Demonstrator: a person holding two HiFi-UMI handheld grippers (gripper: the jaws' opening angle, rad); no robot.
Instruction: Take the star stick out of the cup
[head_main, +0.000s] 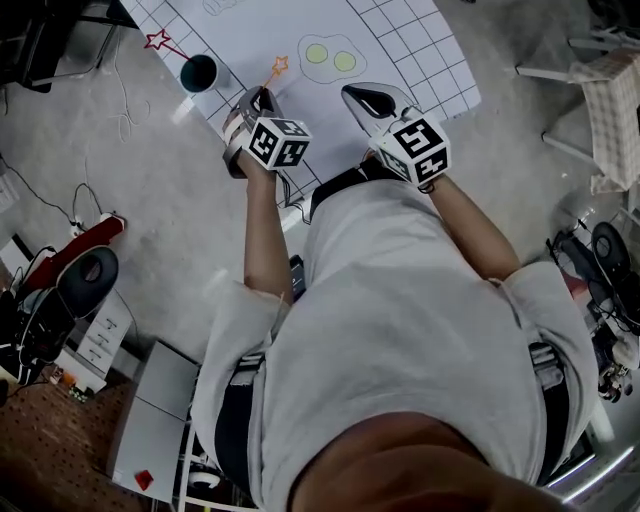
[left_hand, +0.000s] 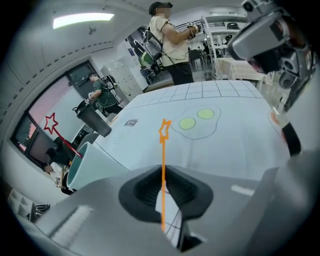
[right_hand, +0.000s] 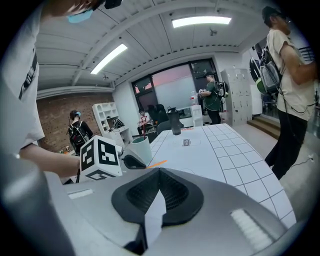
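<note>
A teal cup (head_main: 199, 72) stands on the white gridded mat (head_main: 420, 50), and a red star stick (head_main: 157, 41) leans out of it. My left gripper (head_main: 262, 95) is shut on an orange star stick (head_main: 279, 65), which is out of the cup and to its right. In the left gripper view the orange star stick (left_hand: 163, 145) rises straight from between the pads, with the cup (left_hand: 82, 162) and the red star stick (left_hand: 50, 123) at the left. My right gripper (head_main: 358, 95) hovers beside it, shut and empty; its own view shows the cup (right_hand: 141, 148).
A fried-egg drawing (head_main: 330, 58) lies on the mat just beyond both grippers. A black bottle (right_hand: 175, 121) stands farther back on the table. Several people stand around the room. A white chair (head_main: 610, 90) is at the right, with cables and bags on the floor at the left.
</note>
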